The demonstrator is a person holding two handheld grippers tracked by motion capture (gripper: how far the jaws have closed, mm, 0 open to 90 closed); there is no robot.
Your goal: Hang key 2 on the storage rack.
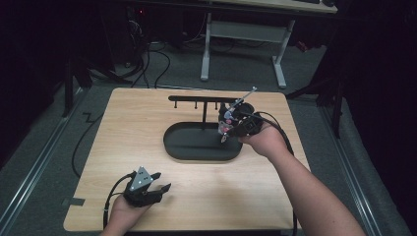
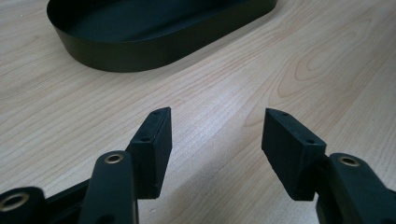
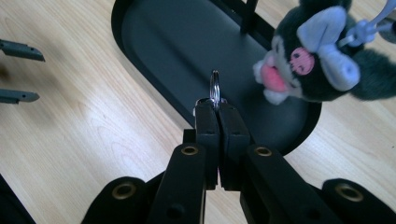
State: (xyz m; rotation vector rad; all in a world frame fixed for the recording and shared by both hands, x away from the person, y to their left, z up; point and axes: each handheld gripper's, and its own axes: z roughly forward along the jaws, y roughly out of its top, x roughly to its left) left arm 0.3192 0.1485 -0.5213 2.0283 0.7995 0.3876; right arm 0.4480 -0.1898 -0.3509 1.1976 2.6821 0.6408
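Two grippers work over a pale wooden table (image 1: 147,113), the largest thing in the high view. Near its middle sits a black oval tray (image 1: 196,147) with a low wall; from the tray a thin post rises to a black bar with short pegs (image 1: 196,99) that runs along above the tray's far side.

At the tray's right end, a hand holds the right gripper (image 1: 227,129) above the tray, well off the table top. In the right gripper view its two black jaws are pressed together, pinching a small metal key ring (image 3: 215,88) that stands on edge between the pads. Just beside the ring, to its upper right in that view, hangs a dark grey plush toy (image 3: 317,65) with pale ears, a pink cheek patch and a pink mouth; a pale clasp (image 3: 369,28) sits at its top. Whether ring and toy are joined cannot be told.

Near the table's front left edge, well apart from the tray, the left gripper (image 1: 158,181) rests low with its jaws spread wide and nothing but bare wood between them (image 2: 217,133).
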